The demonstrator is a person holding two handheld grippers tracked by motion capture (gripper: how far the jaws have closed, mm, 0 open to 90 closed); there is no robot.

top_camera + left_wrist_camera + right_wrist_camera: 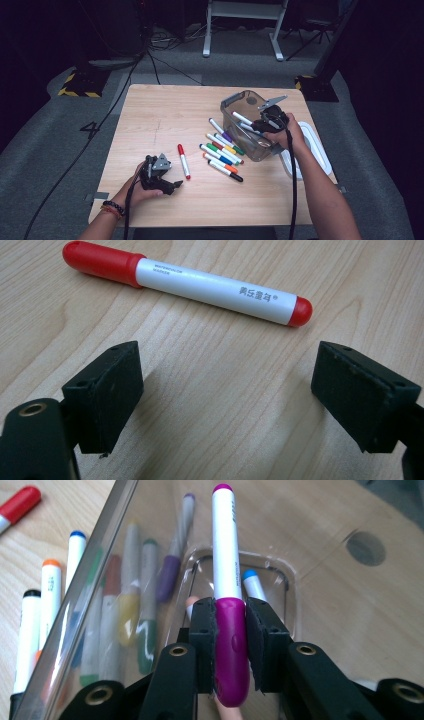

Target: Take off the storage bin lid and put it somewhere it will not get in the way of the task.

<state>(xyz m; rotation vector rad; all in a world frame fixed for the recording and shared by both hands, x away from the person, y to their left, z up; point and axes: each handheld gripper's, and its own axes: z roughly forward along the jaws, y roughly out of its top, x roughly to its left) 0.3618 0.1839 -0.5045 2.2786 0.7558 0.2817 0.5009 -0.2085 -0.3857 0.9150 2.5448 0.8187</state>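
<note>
Already, in the high view, the right gripper holds a marker over the clear bin, while about eight markers lie on the surface beside it and a red marker lies near the left gripper. From the left gripper view, its fingers stand spread and empty, just short of that red marker. From the right gripper view, the fingers pinch a magenta marker above the bin's floor, where a blue-tipped one already lies, so most sorting seems left.
</note>
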